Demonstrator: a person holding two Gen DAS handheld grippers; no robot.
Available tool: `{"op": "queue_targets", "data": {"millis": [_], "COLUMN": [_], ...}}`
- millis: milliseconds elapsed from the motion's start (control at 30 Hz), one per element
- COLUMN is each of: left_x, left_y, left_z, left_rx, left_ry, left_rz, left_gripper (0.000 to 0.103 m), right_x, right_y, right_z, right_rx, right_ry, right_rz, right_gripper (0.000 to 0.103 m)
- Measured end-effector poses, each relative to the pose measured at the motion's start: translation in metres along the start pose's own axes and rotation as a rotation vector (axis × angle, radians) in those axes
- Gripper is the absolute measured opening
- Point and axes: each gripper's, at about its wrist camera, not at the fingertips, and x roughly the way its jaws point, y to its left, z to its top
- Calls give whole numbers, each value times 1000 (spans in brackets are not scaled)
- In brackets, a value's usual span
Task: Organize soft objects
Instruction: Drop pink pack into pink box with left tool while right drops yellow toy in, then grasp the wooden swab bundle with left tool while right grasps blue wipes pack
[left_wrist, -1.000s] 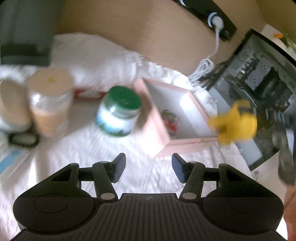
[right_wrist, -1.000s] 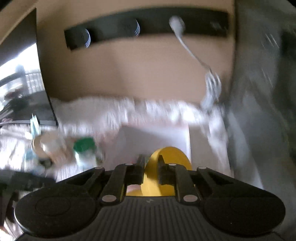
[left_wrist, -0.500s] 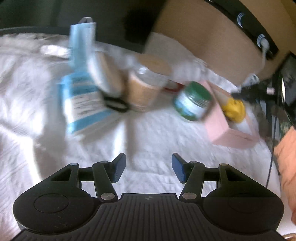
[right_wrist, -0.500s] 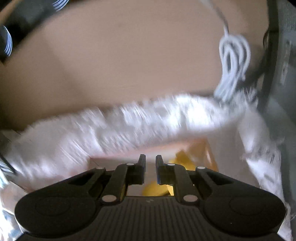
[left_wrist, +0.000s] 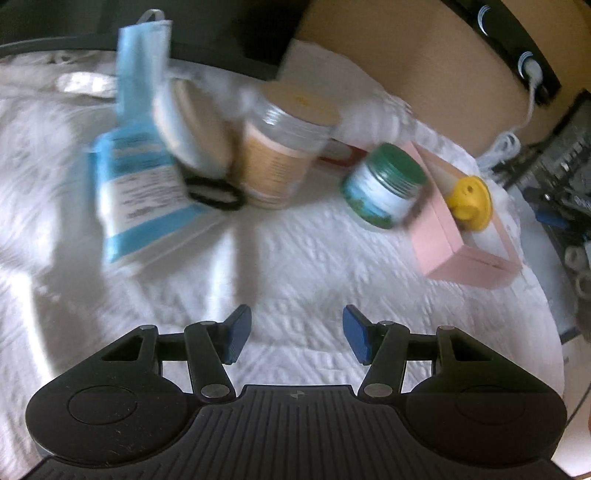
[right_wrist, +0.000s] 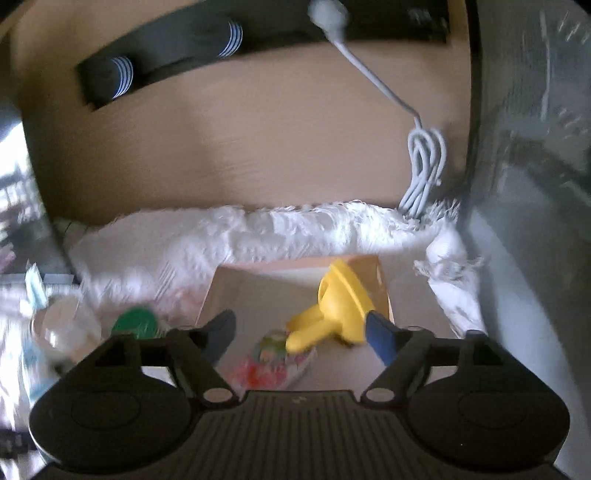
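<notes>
2 soft things lie in the pink box (right_wrist: 382, 280): the yellow toy (right_wrist: 334, 314) against its right wall, and a small colourful packet (right_wrist: 273, 356) on the floor beside it. The right gripper (right_wrist: 301, 332) has just been opening its jaws, which now stand wide with the toy loose between them, near the right pad. The toy looks light, rubbery and squashy; its narrow stem seems the easiest place to pinch. The left gripper (left_wrist: 291, 332) hangs wide and empty over the white cloth (left_wrist: 295, 269). Jars and a blue pack crowd the far side, so free room looks best on the bare cloth near it.
</notes>
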Motion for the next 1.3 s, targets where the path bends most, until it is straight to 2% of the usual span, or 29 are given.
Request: {"op": "queue_targets", "data": {"millis": [133, 233, 300, 400, 500, 600, 767, 867, 967, 1033, 1133, 1200, 1300], "left_x": [12, 17, 19, 15, 1, -22, -43, -35, -26, -21, -11, 0, 10], "left_y": [-15, -23, -27, -28, -19, 2, 49, 80, 115, 143, 189, 210, 221], "left_z": [1, 2, 3, 3, 8, 26, 87, 122, 145, 158, 167, 172, 174], "left_rx": [30, 52, 63, 66, 41, -13, -91, -131, -165, -239, -421, -499, -519], "left_ry": [14, 18, 14, -16, -107, -230, -358, -353, -346, -330, -269, -221, -203], "left_rz": [-23, -32, -30, -14, 31, 101, 174, 218, 295, 320, 260, 231, 206], "left_gripper": [60, 60, 60, 60, 60, 60, 60, 59, 60, 59, 59, 59, 55], "right_x": [-29, -40, -42, -41, -36, -25, -22, -26, -30, -32, -29, -25, -19], "right_y": [25, 45, 54, 62, 71, 84, 103, 111, 111, 109, 102, 98, 96], "right_z": [-42, -67, -78, -89, -98, -102, -108, -110, -113, -115, -118, -118, -118], "right_rx": [-130, -187, -161, -87, -68, -140, -213, -242, -259, -263, -246, -229, -217], "right_ry": [-43, -35, -13, 34, 73, 121, 153, 149, 157, 170, 197, 217, 232], "right_rz": [-40, -23, -7, 41, 94, 115, 133, 134, 122, 110, 80, 60, 38], "right_gripper": [85, 88, 90, 99, 99, 99, 99, 99, 99, 99, 99, 99, 99]}}
